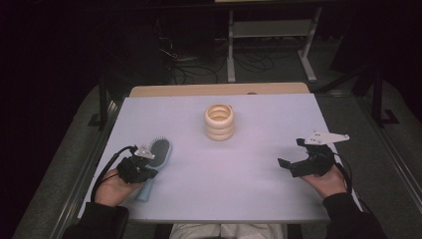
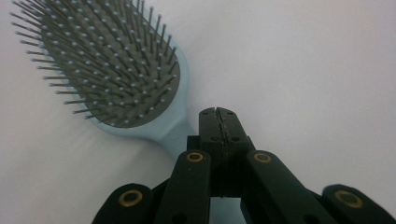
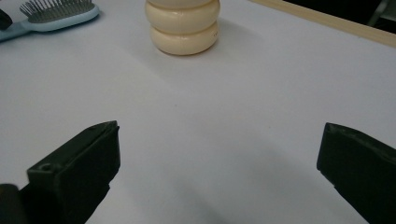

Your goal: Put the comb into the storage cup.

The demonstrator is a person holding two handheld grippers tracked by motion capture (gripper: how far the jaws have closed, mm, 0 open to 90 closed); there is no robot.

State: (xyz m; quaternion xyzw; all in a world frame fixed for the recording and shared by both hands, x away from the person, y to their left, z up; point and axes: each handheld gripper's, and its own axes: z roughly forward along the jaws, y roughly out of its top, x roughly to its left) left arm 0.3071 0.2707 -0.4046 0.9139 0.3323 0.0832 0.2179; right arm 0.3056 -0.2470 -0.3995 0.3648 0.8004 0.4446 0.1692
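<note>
A light blue hairbrush point(image 1: 160, 149) lies bristles up at the table's left, and its dark bristled head point(image 2: 105, 65) is large in the left gripper view. My left gripper point(image 1: 151, 172) sits over the brush's handle point(image 2: 175, 135). Its jaws point(image 2: 218, 116) are shut tip to tip, with nothing visible between them. A cream holder made of stacked rings point(image 1: 219, 121) stands upright at the table's middle back. My right gripper point(image 1: 292, 153) rests at the right with its jaws wide open point(image 3: 217, 158) and nothing between them. It points toward the cream holder point(image 3: 182, 25).
The pale table top point(image 1: 224, 174) has a wooden strip point(image 1: 219, 89) along its far edge. Beyond it, a metal frame and cables point(image 1: 268, 55) stand on the dark floor. The brush point(image 3: 56, 16) lies far left in the right gripper view.
</note>
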